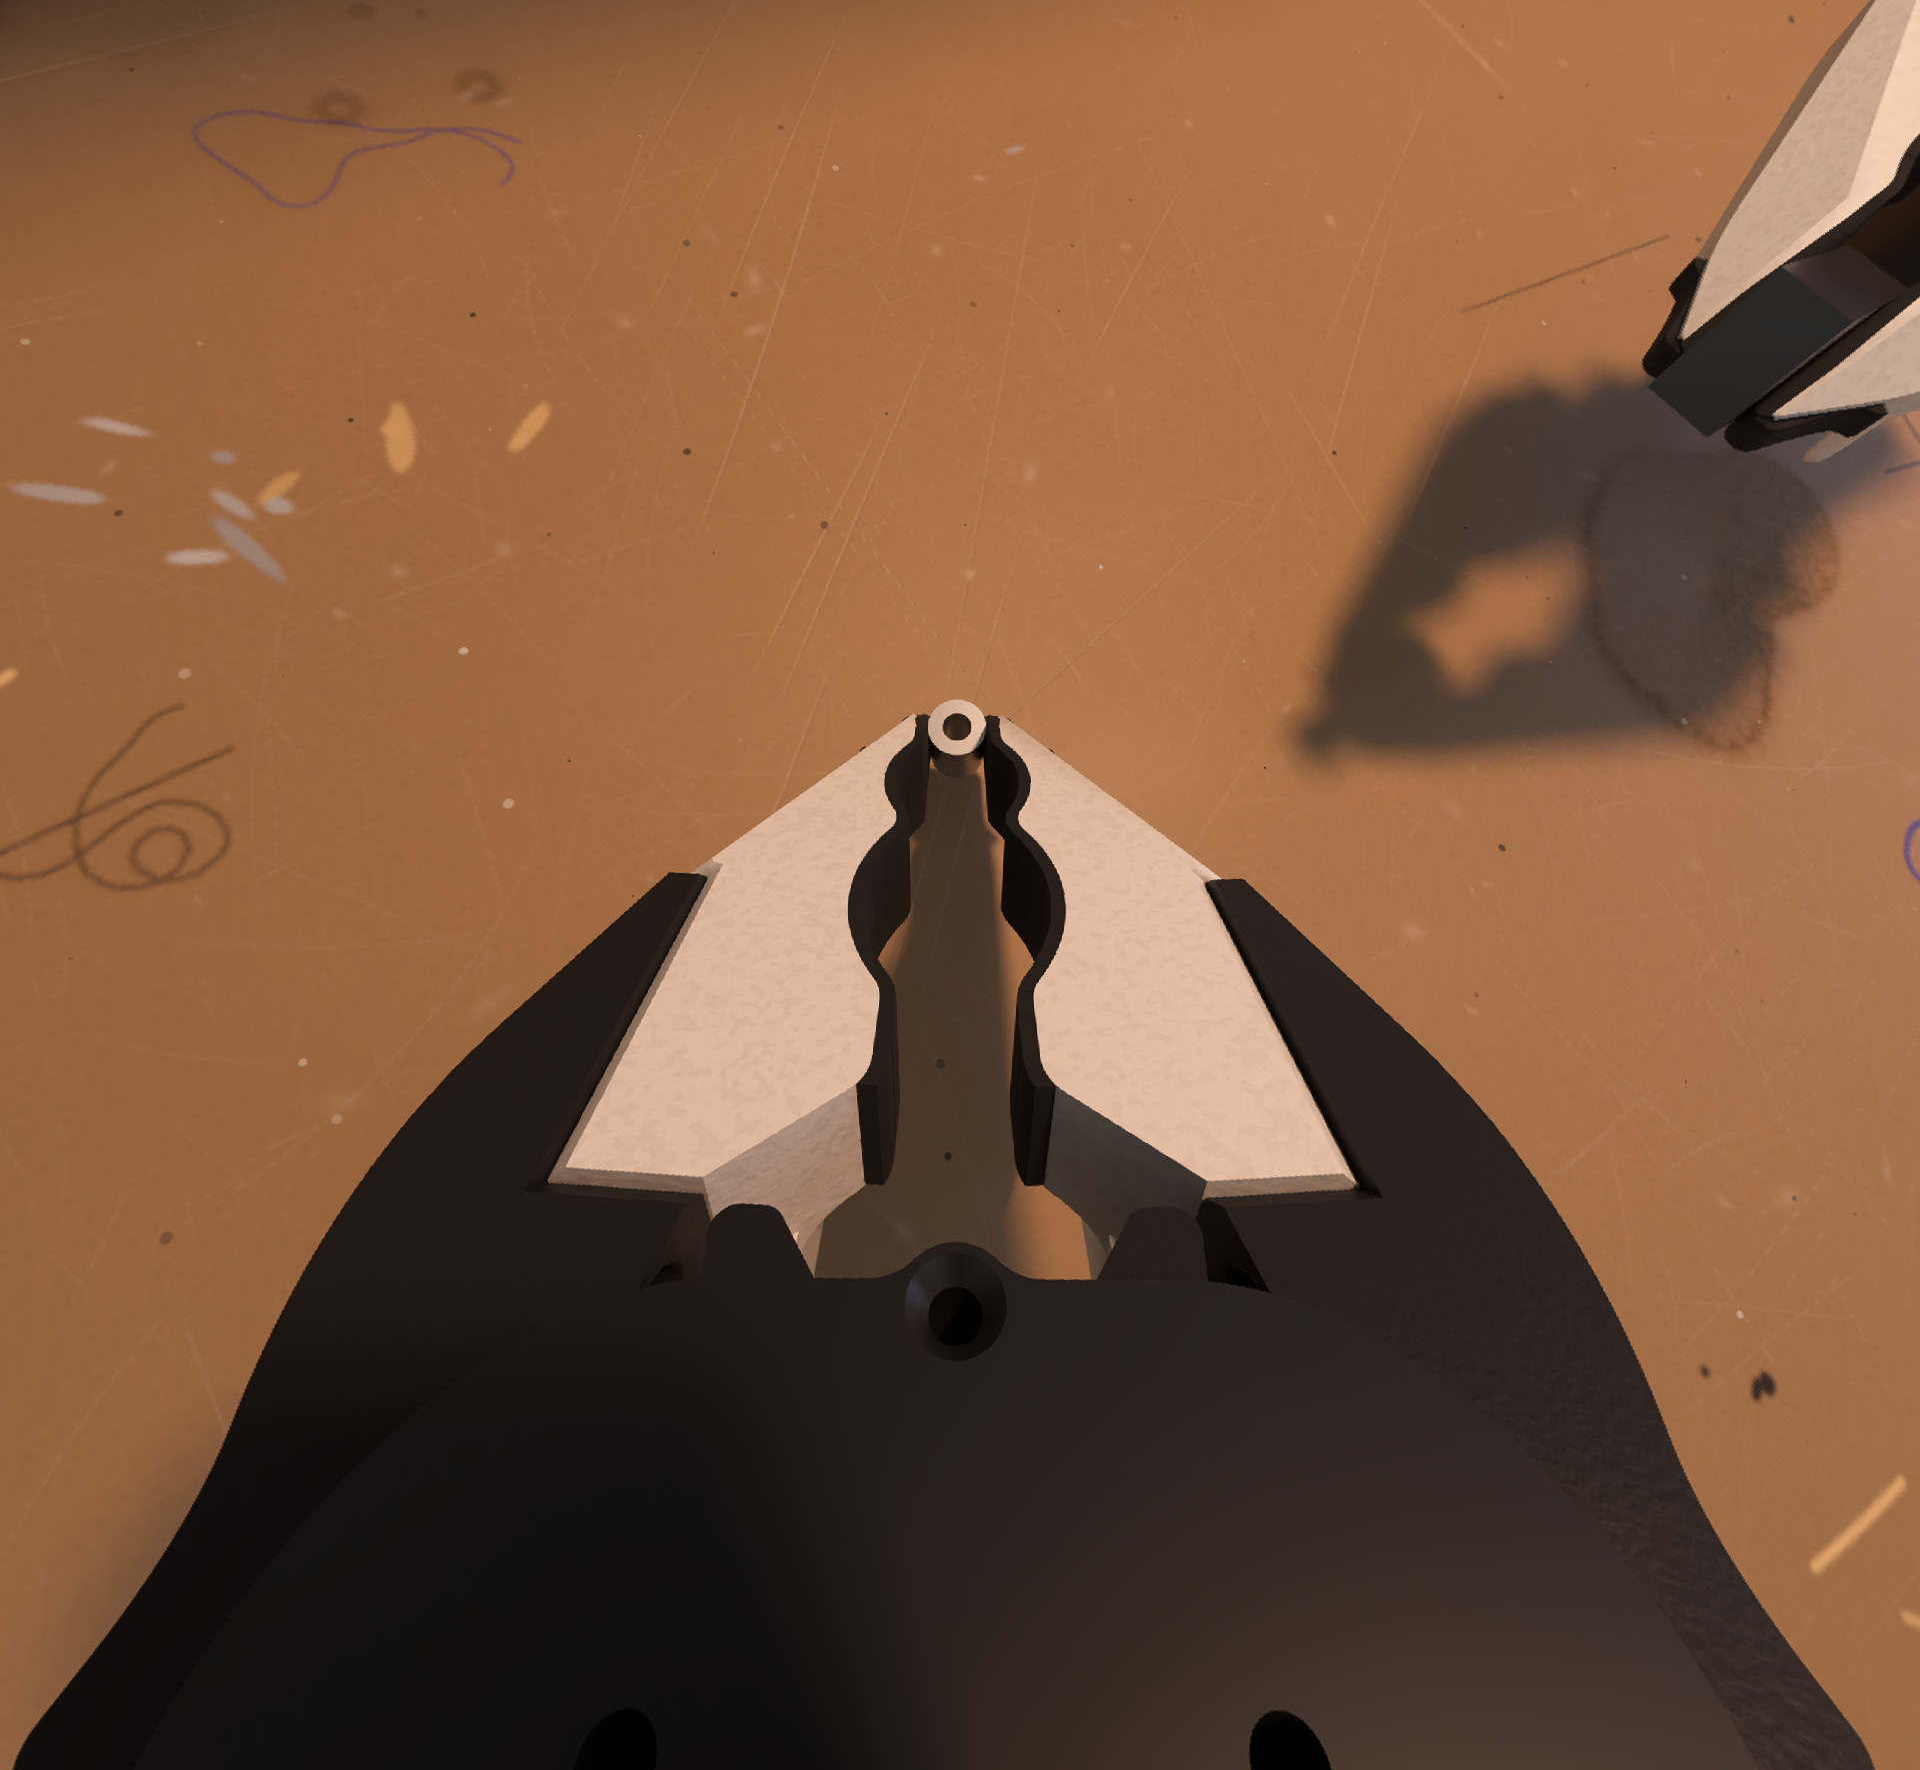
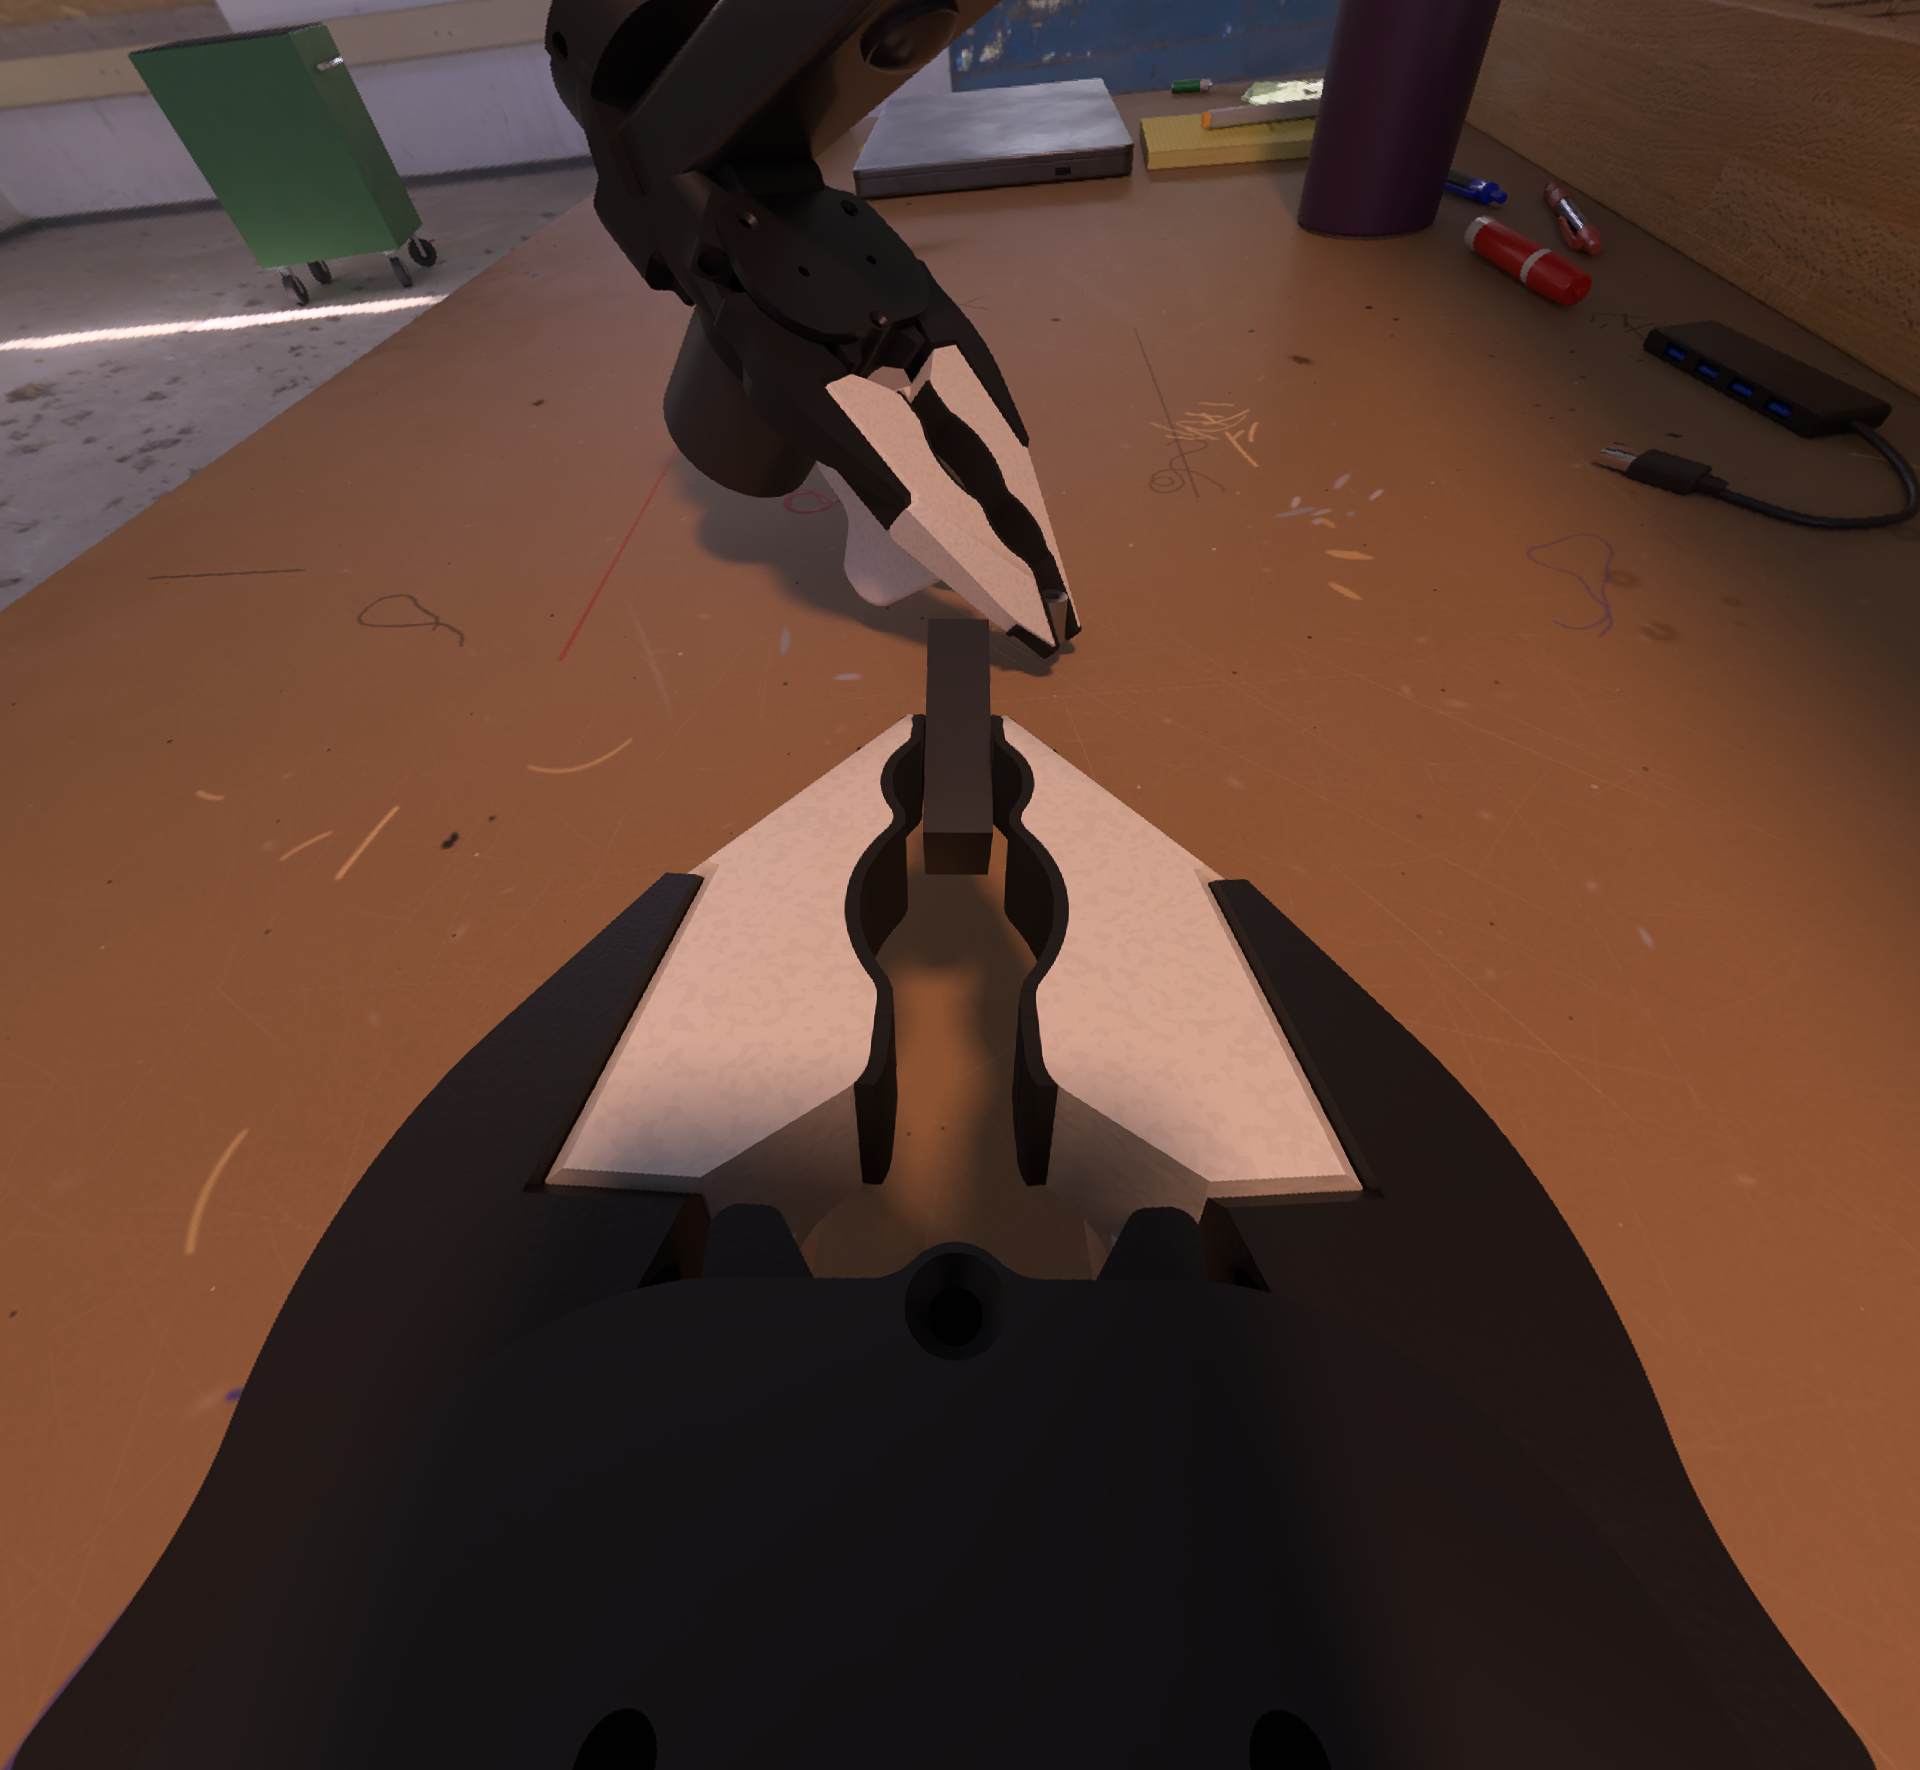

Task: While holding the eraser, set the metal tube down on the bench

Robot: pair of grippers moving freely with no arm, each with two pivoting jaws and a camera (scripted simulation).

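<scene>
From the left wrist view we look straight down on the scratched orange-brown bench (image 1: 935, 318), and our left claw (image 1: 956, 733) is pinching the small silver metal tube (image 1: 956, 728) right at its tips, the ring-shaped end facing us dead centre. Up at two o'clock the right claw (image 1: 1725, 411) leans in, clamping the dark rectangular eraser (image 1: 1745, 349), with its shadow falling on the bench below.

Over to the right wrist view: our right claw (image 2: 957, 733) grips the eraser (image 2: 957, 744) lengthwise between its tips. At twelve o'clock, just beyond, the left claw (image 2: 1055, 629) tilts down, the tube (image 2: 1056, 614) upright in its tips, low over the bench (image 2: 1351, 889). At one o'clock stands a tall purple cylinder (image 2: 1392, 37); beside it lies a red marker (image 2: 1527, 262).
</scene>
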